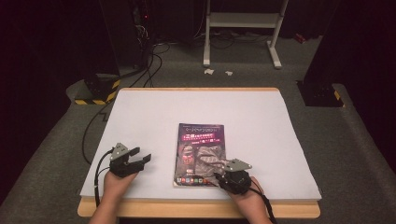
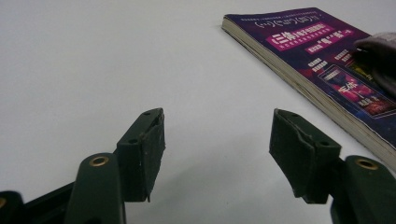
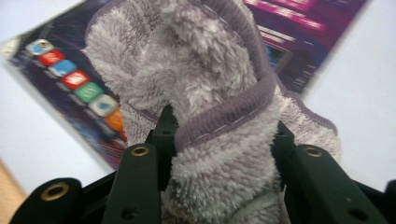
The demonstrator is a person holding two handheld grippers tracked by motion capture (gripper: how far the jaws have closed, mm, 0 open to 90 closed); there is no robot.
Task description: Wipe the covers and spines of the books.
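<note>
1. We see the right gripper (image 1: pixel 223 173) clamped on a fluffy grey-purple microfibre cloth (image 3: pixel 210 93), jaws pressing into both sides.
2. The cloth lies bunched on the purple paperback book (image 1: pixel 198 140), lower right part of the cover, at about 5 o'clock.
3. The book lies flat near the middle of the white table (image 1: pixel 140 116).
4. Our left gripper (image 1: pixel 140 156) sits at the book's 9 o'clock, jaws spread, nothing between them.

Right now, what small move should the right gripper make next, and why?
Probably draw the grey cloth across the book cover. The right gripper is shut on the cloth, which already lies on the cover, while the left gripper rests open beside the book.
</note>
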